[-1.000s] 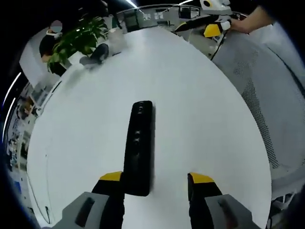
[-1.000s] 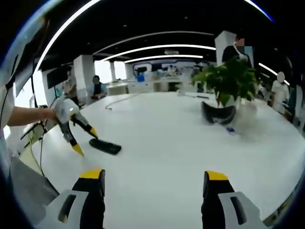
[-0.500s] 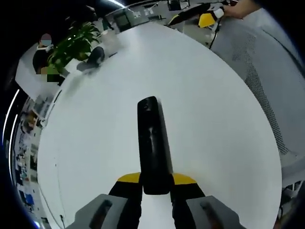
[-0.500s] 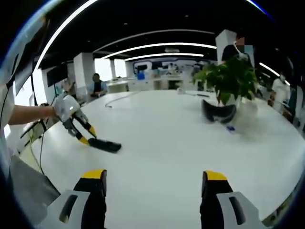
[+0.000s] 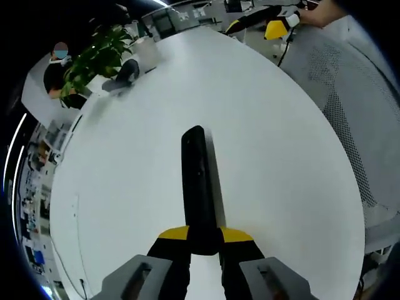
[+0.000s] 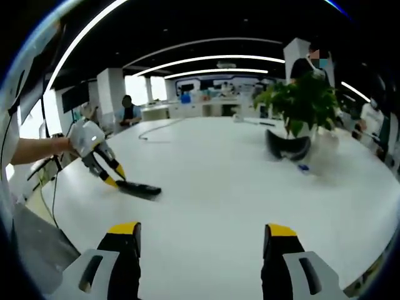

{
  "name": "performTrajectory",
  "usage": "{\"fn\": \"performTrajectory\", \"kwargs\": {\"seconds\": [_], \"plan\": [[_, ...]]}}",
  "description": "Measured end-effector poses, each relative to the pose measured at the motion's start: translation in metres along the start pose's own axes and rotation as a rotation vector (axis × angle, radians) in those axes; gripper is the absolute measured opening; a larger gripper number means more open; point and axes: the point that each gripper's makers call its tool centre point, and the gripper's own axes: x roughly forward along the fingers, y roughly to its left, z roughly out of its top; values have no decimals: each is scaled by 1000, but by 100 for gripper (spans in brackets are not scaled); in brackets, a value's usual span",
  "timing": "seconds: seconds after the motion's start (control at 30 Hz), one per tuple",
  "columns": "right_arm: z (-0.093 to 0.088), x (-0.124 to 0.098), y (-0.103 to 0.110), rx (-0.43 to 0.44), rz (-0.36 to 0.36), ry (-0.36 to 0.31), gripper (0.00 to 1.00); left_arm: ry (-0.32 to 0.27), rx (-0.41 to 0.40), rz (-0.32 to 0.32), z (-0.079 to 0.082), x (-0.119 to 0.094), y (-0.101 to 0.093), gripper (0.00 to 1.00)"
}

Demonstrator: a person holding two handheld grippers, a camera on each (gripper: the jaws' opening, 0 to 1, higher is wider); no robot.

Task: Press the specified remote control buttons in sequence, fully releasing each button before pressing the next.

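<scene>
My left gripper (image 5: 204, 235) fingers pinch remote (image 5: 199, 181) end on tabletop (image 5: 281, 156); right gripper (image 6: 201, 239) fingers spread, empty — end-only pinch, I risk remote pivoting under button press.

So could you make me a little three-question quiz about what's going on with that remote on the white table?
1. True or false: the left gripper is shut on the long black remote control.
2. The right gripper is: A) open, holding nothing B) shut on the remote control C) resting on the leafy green potted plant.
3. Fill in: the remote control lies on the round ____ table.

Key: 1 true. 2 A: its jaws stand apart above bare tabletop. 3 white.
</scene>
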Motion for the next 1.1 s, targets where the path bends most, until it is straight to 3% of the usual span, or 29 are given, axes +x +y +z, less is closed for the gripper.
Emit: {"fn": "performTrajectory", "kwargs": {"seconds": [0.1,0.27,0.47,0.53,0.57,0.6,0.63,0.67,0.7,0.77,0.87,1.0,1.1], "plan": [[0,0,1,-2,2,2,79,-9,-11,-3,1,1,1,15],[2,0,2,-2,2,-4,79,-82,-122,-40,4,2,6,15],[5,-1,0,10,-9,-20,79,-97,-168,-57,4,2,4,15],[6,-2,1,10,-7,-25,78,-81,-171,-46,5,1,2,13],[6,-2,1,10,-7,-26,78,-71,-134,-49,7,-2,-1,9],[6,-2,1,10,-7,-26,78,-49,-131,-125,9,-2,-16,0],[6,-2,1,11,-5,-26,78,18,-159,-123,2,3,-24,0],[6,-2,2,12,-4,-26,78,27,-144,-139,2,6,-29,0],[6,-2,2,12,-3,-27,78,80,-92,-113,-6,4,-36,0],[7,-2,2,9,-4,-29,79,-3,-64,-71,2,9,-34,0],[6,-2,2,11,-1,-23,78,-48,-122,-70,6,8,-29,0],[6,-1,3,11,4,-23,78,-144,-131,-3,19,-3,-11,0],[6,-2,2,10,-1,-25,78,-154,-108,34,23,-4,3,10]]}}
